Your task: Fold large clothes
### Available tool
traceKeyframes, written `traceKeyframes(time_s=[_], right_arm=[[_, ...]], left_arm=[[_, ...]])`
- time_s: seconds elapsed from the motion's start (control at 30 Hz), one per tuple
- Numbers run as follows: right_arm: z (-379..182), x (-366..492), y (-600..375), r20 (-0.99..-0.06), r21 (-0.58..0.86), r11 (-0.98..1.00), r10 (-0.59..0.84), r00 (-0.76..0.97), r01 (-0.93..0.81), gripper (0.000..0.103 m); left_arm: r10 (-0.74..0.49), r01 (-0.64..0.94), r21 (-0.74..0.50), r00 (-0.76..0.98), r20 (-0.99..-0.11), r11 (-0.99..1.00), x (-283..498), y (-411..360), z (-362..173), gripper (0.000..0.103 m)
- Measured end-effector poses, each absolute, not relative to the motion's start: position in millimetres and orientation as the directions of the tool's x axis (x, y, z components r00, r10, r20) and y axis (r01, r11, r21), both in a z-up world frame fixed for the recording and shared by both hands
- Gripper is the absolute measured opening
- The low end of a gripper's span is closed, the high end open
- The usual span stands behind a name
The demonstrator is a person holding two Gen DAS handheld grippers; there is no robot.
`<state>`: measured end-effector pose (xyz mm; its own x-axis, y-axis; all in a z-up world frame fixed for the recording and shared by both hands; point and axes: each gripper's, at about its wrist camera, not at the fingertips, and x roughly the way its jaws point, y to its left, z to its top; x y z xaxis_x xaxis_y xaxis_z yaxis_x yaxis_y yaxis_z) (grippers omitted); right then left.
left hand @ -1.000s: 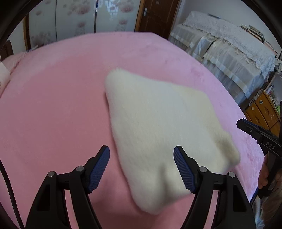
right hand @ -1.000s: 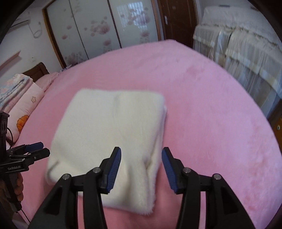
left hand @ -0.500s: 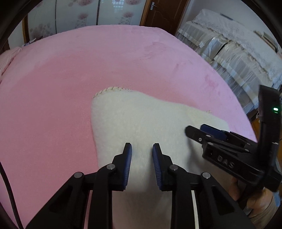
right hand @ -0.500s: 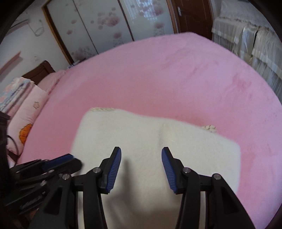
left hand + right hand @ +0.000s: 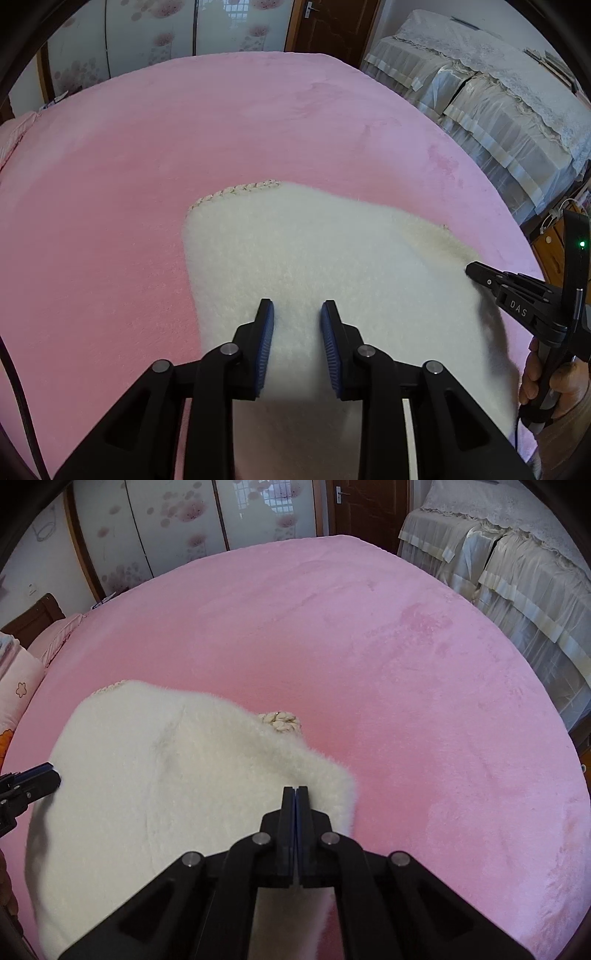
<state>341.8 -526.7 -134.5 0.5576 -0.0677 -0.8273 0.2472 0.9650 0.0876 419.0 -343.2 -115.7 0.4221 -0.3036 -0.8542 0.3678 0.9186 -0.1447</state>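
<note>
While right gripper (image 5: 295,794) pinches the fuzzy white garment (image 5: 177,775) on the pink bed (image 5: 406,664), left gripper (image 5: 296,314), fingers parted, should close fully before lifting.

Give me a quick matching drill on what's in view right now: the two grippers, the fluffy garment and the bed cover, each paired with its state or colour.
Things:
1. left gripper
2. right gripper
3. fluffy garment
4. bed cover

States:
A. pink
B. fingers pressed together
C. cream white, lying on the bed
D. fingers apart over the garment

Pairs: 1-D, 2-B, 3-C, 4-A
</note>
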Motion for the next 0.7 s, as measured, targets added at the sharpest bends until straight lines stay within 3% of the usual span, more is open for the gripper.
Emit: traceKeyframes(time_s=[0.07, 0.1, 0.13, 0.27, 0.4, 0.47, 0.7], right_arm=[[-129, 334, -523, -0.828, 0.092, 0.964, -0.065, 0.558, 0.248, 0.004], [-123, 330, -521, -0.827, 0.098, 0.965, -0.059, 0.56, 0.245, 0.007], [-117, 325, -519, -0.824, 0.099, 0.965, -0.058, 0.563, 0.243, 0.013], [-82, 301, -508, -0.788, 0.068, 0.972, -0.086, 0.61, 0.225, 0.044], [-43, 270, -500, -0.743, 0.044, 0.981, -0.094, 0.662, 0.189, 0.057], [-25, 251, -497, -0.72, 0.037, 0.982, -0.103, 0.687, 0.187, 0.069], [14, 198, -491, -0.664, 0.036, 0.982, -0.116, 0.739, 0.186, 0.074]], left_arm=[[-0.312, 0.356, -0.168, 0.398, -0.863, 0.919, 417, -342, -110, 0.048], [-0.297, 0.34, -0.162, 0.395, -0.869, 0.926, 416, -341, -107, 0.067], [-0.283, 0.328, -0.154, 0.393, -0.875, 0.932, 414, -339, -103, 0.078], [-0.266, 0.328, -0.13, 0.416, -0.87, 0.936, 398, -334, -79, 0.078], [-0.277, 0.34, -0.126, 0.445, -0.852, 0.932, 372, -326, -45, 0.08], [-0.276, 0.349, -0.111, 0.467, -0.84, 0.93, 358, -322, -28, 0.082], [-0.316, 0.41, -0.098, 0.507, -0.802, 0.907, 306, -314, 18, 0.086]])
